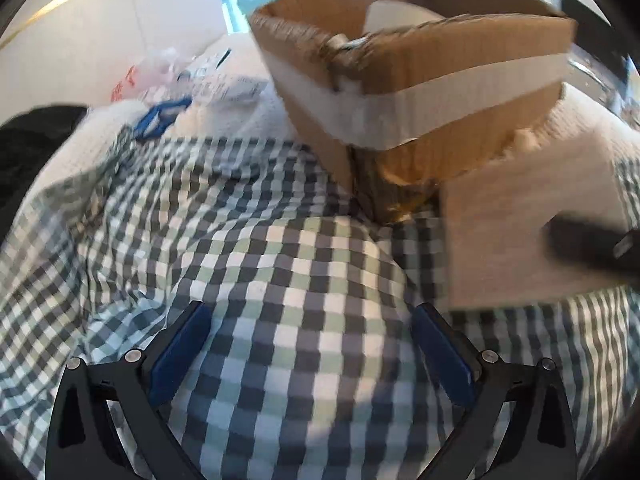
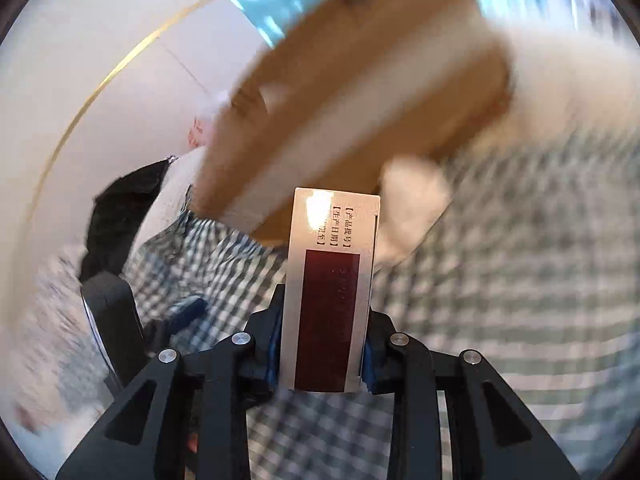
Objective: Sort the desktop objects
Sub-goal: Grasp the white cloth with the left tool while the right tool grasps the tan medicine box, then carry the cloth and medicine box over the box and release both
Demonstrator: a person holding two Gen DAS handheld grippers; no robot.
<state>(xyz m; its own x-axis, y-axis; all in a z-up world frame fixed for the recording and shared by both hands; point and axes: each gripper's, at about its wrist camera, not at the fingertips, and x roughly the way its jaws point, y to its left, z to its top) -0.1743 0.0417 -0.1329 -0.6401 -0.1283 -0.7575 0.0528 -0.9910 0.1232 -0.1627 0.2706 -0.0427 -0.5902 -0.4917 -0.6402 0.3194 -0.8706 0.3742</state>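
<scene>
My right gripper (image 2: 322, 344) is shut on a small white carton (image 2: 332, 272) with a dark red panel and printed text, held upright above the checked cloth (image 2: 520, 280). A brown cardboard box (image 2: 352, 100) with a white tape band stands just beyond the carton, blurred. My left gripper (image 1: 310, 320) is open and empty over the checked cloth (image 1: 280, 260). The same cardboard box (image 1: 416, 68) stands ahead of it, open at the top with a white thing inside. The white carton (image 1: 520, 220) shows at the right, with a dark blurred gripper finger (image 1: 588, 244) on it.
Plastic bags and printed packets (image 1: 200, 80) and a blue item (image 1: 160, 116) lie at the back left on a white cloth. A black bag (image 2: 124, 208) lies by the wall. A glass object (image 1: 600, 80) stands at the far right. The left gripper's body (image 2: 112, 320) shows at the left.
</scene>
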